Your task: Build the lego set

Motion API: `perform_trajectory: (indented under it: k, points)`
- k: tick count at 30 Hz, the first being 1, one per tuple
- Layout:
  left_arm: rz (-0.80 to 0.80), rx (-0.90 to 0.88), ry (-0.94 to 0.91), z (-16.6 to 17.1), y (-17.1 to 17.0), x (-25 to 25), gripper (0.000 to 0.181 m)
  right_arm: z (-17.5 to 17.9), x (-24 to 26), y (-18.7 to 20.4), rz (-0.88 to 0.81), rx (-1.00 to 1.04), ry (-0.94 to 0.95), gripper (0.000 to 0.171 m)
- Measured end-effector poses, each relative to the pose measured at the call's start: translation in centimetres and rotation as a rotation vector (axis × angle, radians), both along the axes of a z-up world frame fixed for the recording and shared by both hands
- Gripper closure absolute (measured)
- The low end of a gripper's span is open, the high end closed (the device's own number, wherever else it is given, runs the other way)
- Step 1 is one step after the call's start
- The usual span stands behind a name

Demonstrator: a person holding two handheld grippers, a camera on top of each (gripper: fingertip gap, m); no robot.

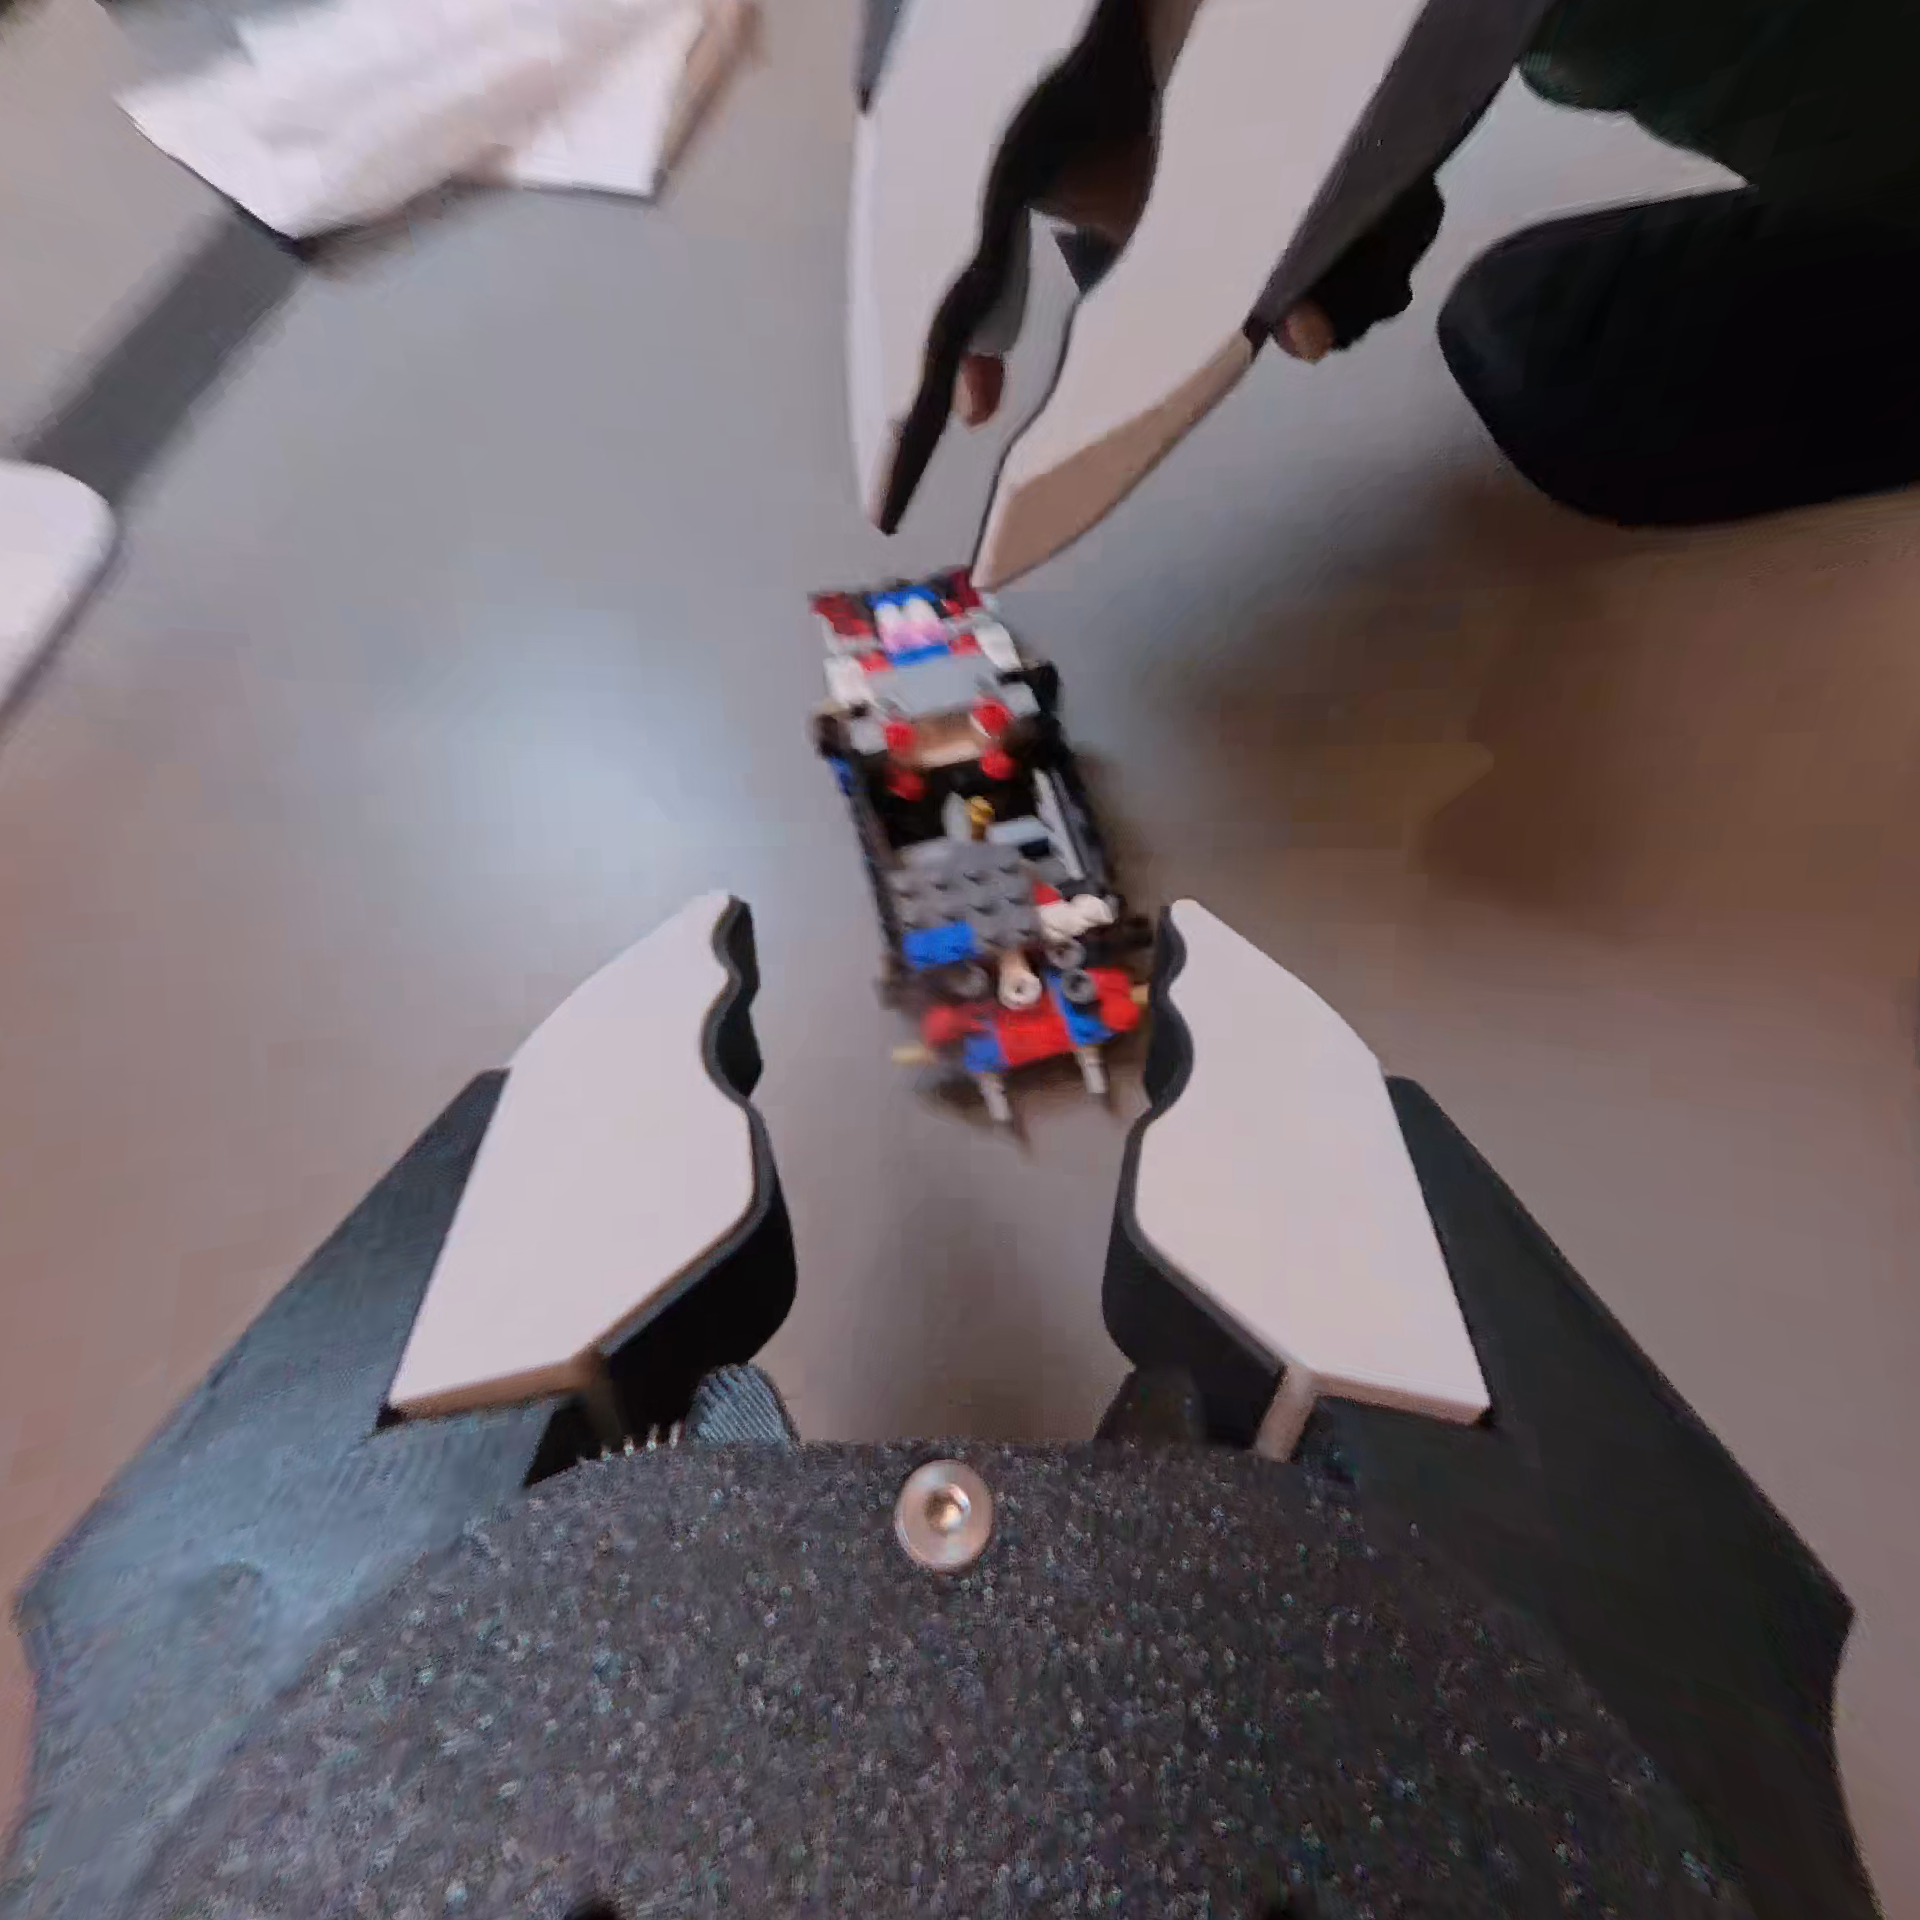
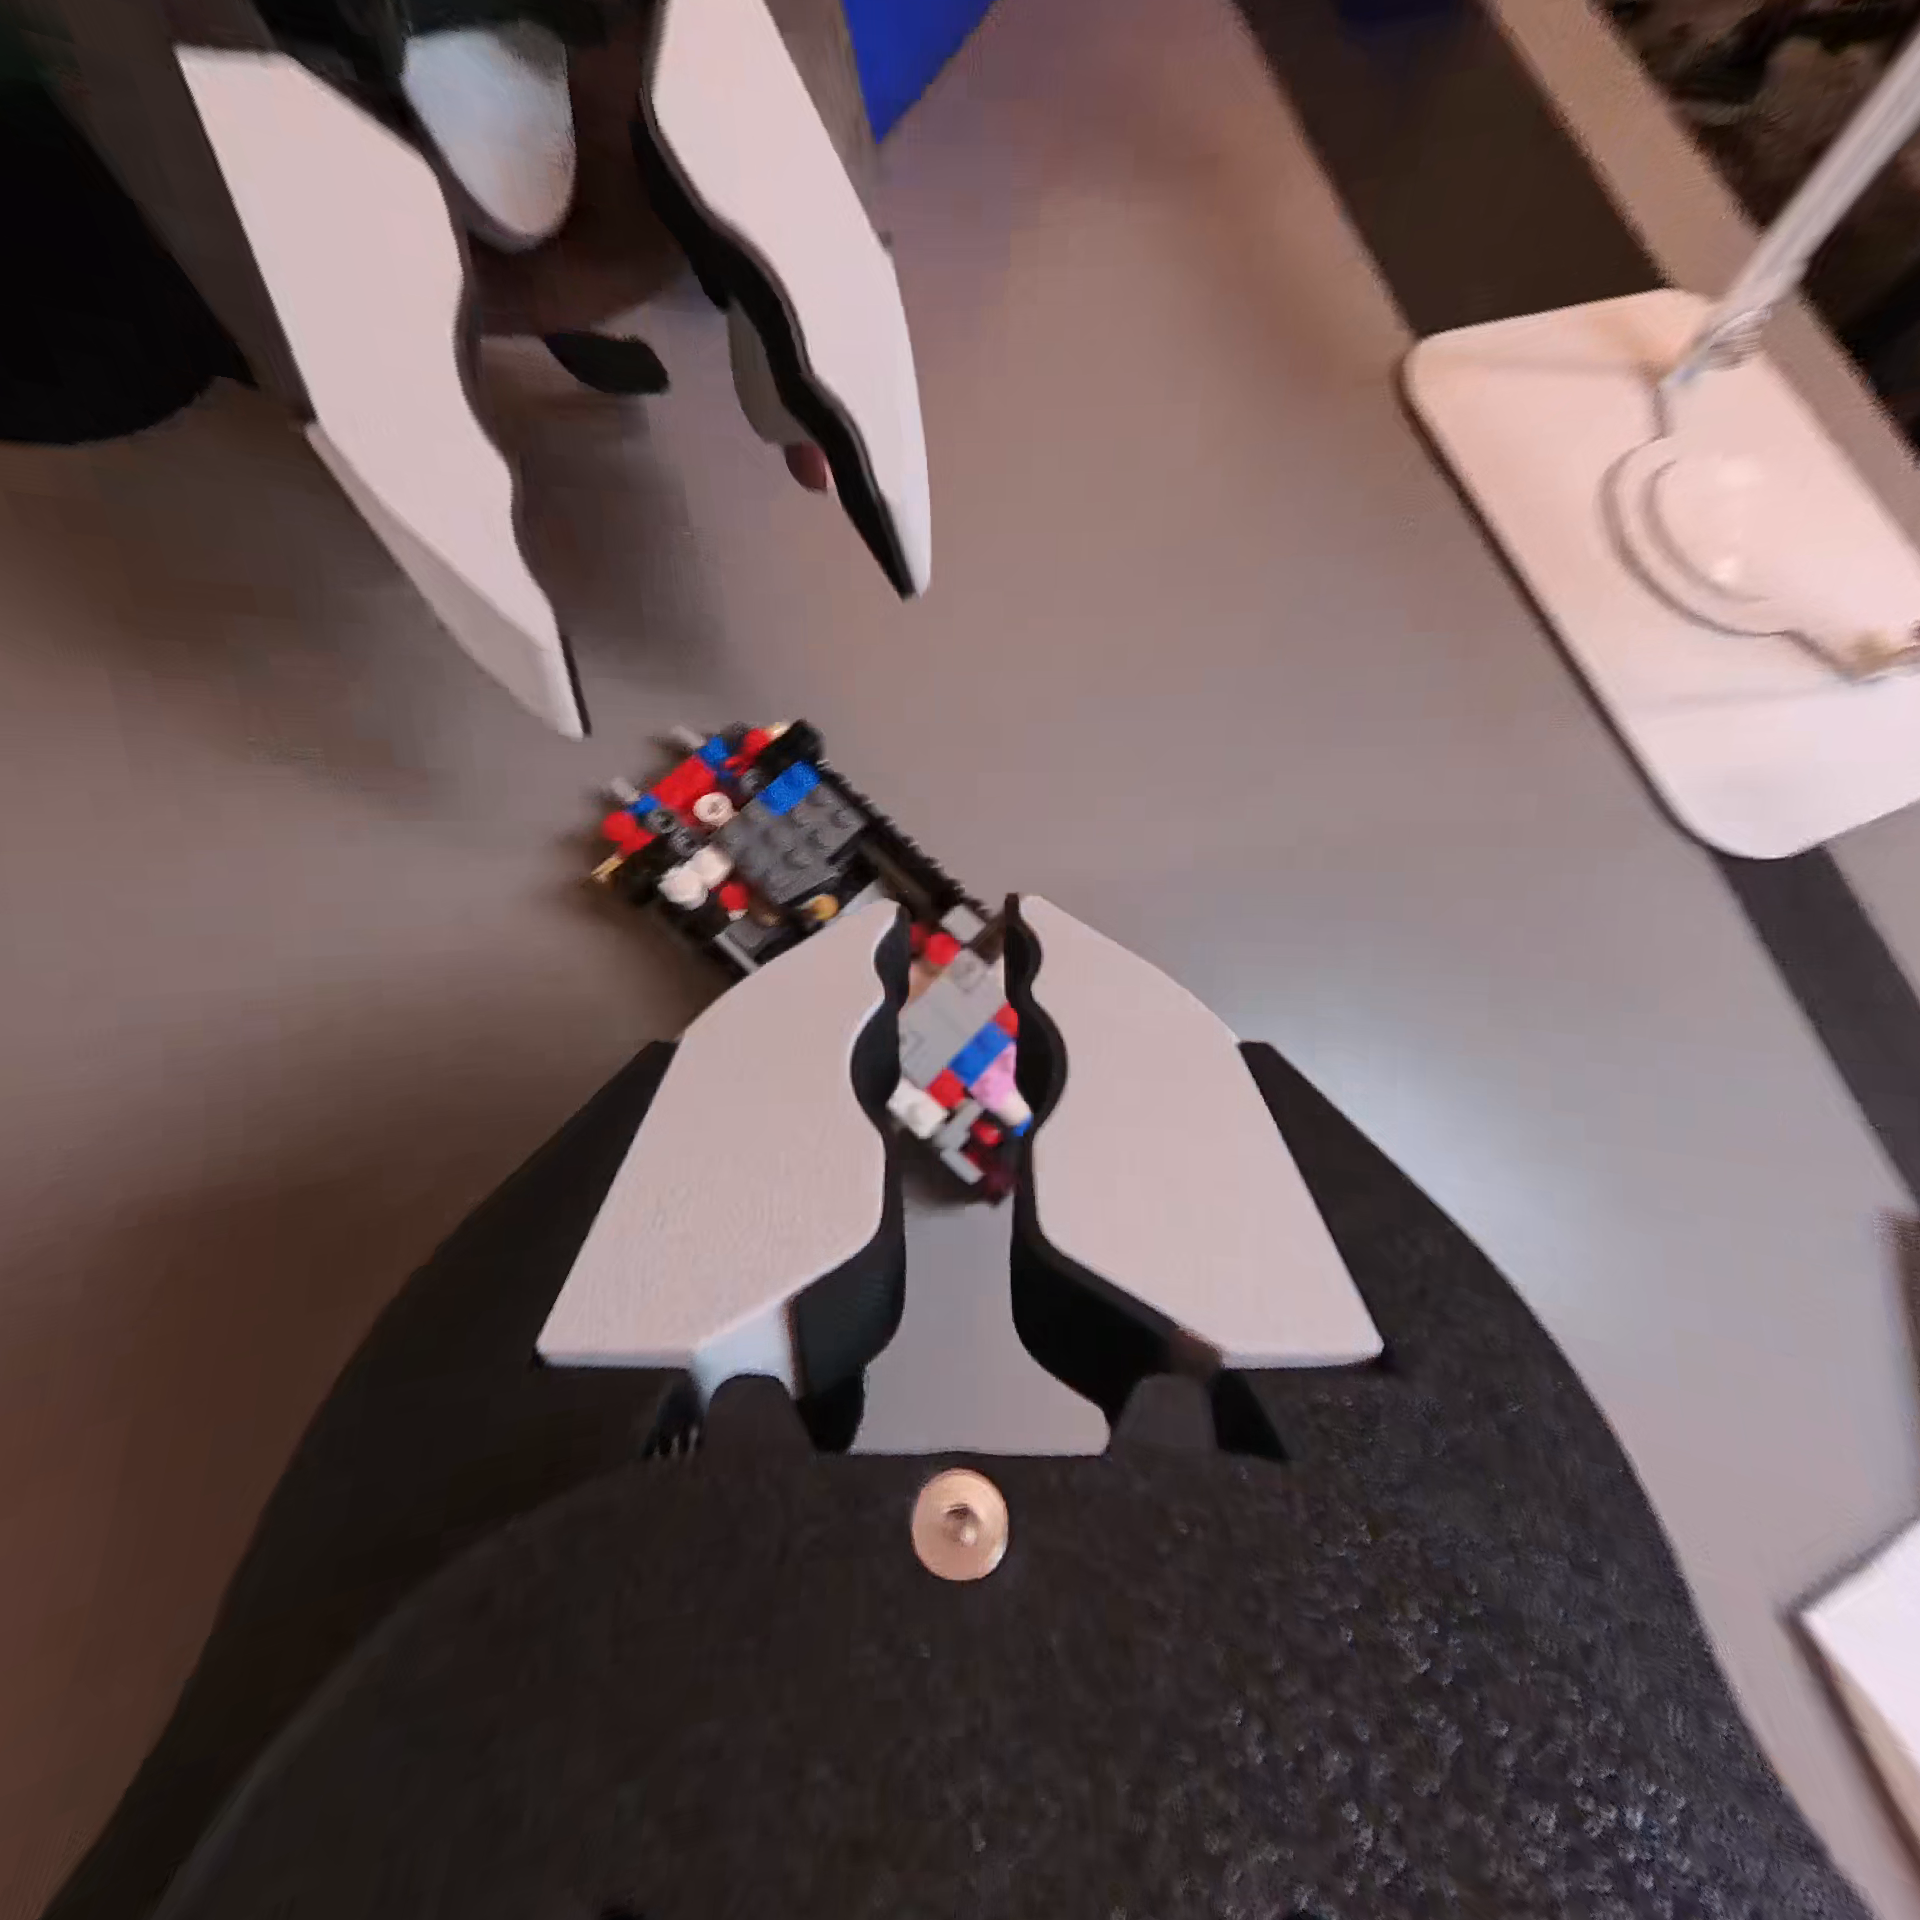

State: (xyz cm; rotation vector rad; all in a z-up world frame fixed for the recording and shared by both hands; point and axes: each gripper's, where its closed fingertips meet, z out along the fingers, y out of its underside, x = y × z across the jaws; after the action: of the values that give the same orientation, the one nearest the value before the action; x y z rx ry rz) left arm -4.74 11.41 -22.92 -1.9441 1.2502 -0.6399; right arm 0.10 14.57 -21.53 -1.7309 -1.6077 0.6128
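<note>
Left wrist view: one lego car (image 1: 966, 831), left gripper (image 1: 951, 920) spread, right gripper (image 2: 956, 914) seemingly unclenched.

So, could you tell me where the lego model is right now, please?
The lego model lies on the grey table between the two grippers, centre of the left wrist view, partly hidden behind the right gripper.

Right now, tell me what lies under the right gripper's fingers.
The near end of the lego car lies under the right gripper; grey, blue, red and pink bricks show through the gap. The fingers cover its sides, so contact cannot be judged.
</note>
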Motion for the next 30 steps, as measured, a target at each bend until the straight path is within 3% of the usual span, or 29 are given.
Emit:
perform_trajectory:
  k: [7, 9, 12, 23, 30]
  points:
    - [0.071, 0.02, 0.146, -4.5, -0.8, 2.2, 0.088, -2.0, -2.1, -2.0, 0.167, -0.064, -0.086, 0.152]
    - [0.082, 0.009, 0.154, -5.2, -0.7, 2.5, 0.091, -2.5, -2.2, -2.3, 0.214, -0.059, -0.147, 0.152]
    - [0.105, 0.041, 0.136, -5.5, -0.2, 2.3, 0.11, -3.4, -2.4, -2.5, 0.264, -0.066, -0.232, 0.152]
    - [0.105, 0.085, 0.093, -5.4, -0.6, 2.6, 0.112, -5.7, -2.7, -3.3, 0.351, -0.116, -0.453, 0.147]
    - [0.129, 0.066, 0.081, -5.4, -0.7, 2.3, 0.111, -5.8, -2.8, -3.5, 0.34, -0.082, -0.447, 0.152]
